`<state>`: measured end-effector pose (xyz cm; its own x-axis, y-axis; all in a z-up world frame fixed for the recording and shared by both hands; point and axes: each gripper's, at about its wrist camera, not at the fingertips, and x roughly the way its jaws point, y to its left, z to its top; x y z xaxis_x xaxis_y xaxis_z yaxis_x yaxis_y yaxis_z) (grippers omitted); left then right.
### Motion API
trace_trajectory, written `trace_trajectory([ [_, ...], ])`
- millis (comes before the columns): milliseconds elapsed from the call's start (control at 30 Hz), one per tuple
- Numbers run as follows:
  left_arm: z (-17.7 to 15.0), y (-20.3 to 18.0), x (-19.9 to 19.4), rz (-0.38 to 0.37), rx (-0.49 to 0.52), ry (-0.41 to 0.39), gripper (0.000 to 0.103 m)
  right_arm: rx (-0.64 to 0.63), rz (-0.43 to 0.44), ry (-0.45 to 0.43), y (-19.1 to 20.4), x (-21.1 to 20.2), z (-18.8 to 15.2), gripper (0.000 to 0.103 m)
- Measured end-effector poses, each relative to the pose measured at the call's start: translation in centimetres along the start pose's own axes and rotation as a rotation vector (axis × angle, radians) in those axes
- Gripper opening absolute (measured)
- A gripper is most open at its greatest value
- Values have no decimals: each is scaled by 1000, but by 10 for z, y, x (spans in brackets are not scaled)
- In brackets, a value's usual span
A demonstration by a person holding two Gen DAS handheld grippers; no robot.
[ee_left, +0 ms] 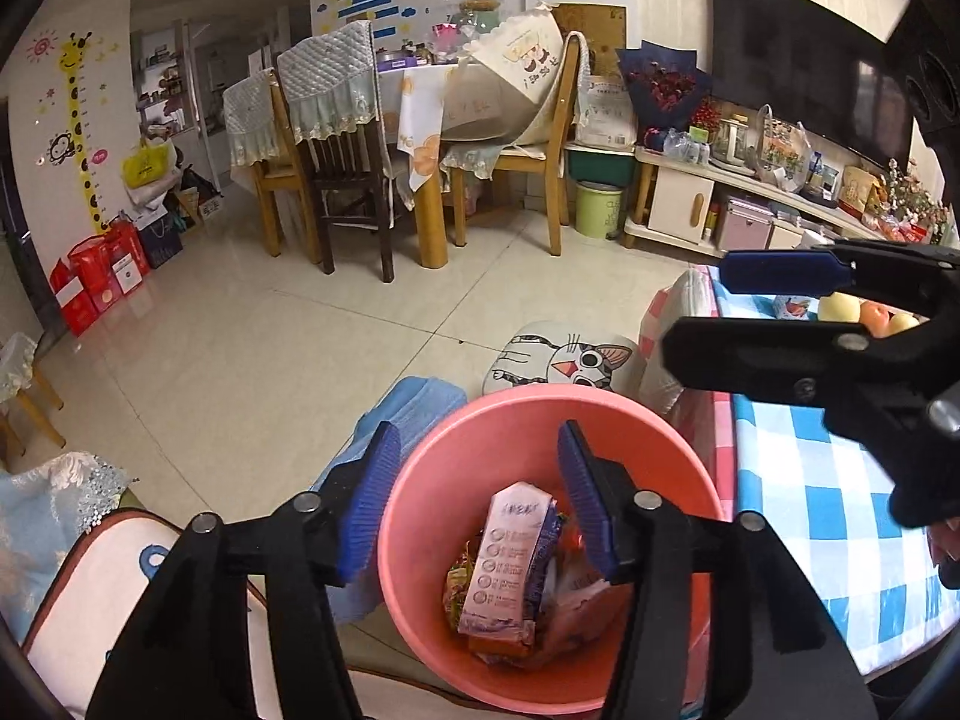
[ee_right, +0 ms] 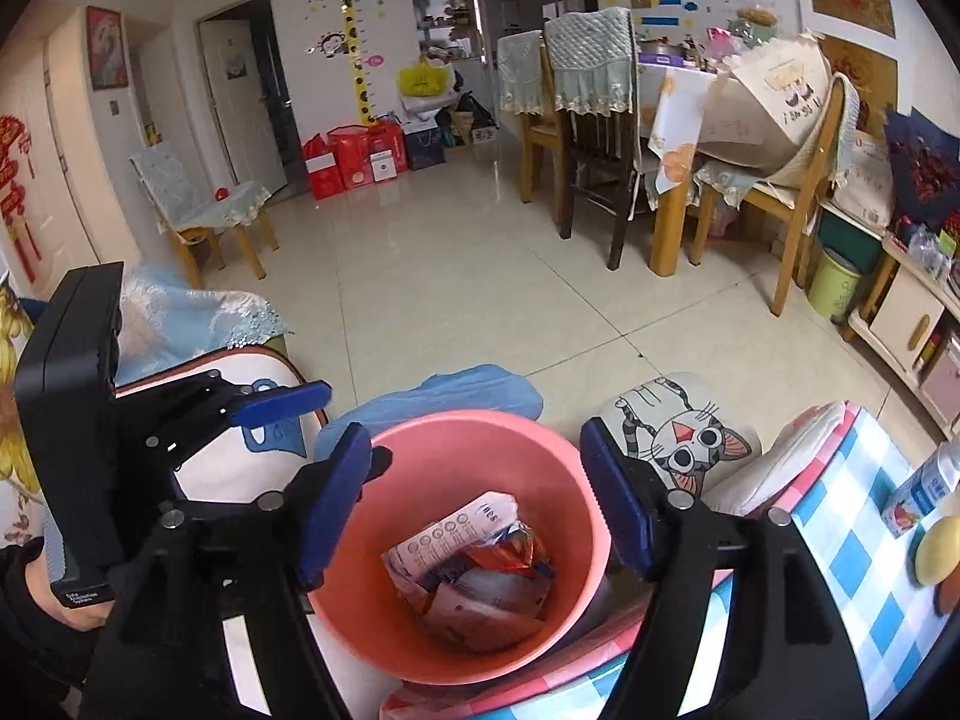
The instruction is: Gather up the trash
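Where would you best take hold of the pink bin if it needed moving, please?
Probably the pink bin by its rim, from above: the mouth is open and upright, the wall thin enough to pinch. The near side looks free; wrappers lie low inside.

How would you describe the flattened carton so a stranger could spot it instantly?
Find the pink bin beside the blue-checked table. Inside, among crumpled wrappers, the carton stands out: pale pink with a column of printed circles.
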<state>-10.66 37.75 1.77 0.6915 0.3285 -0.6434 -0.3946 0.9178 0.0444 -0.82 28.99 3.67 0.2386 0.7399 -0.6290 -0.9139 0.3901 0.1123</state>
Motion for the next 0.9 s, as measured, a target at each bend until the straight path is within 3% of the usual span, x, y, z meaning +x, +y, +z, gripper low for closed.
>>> trace_trajectory([
  [100,1,0,-1,13,-9,-3,68,11,-1,-3,-5,-7,-6,73],
  [467,11,-45,-41,-11,29,-86,74,59,-54,-103,-32,-86,-24,75],
  [567,16,-65,-57,-18,45,-123,89,78,-90,-142,-45,-120,-37,79],
  [767,25,-118,-84,-83,89,-176,94,131,-202,-217,-76,-193,-73,84],
  [900,28,-159,-98,-147,110,-183,95,178,-325,-270,-98,-244,-112,94],
])
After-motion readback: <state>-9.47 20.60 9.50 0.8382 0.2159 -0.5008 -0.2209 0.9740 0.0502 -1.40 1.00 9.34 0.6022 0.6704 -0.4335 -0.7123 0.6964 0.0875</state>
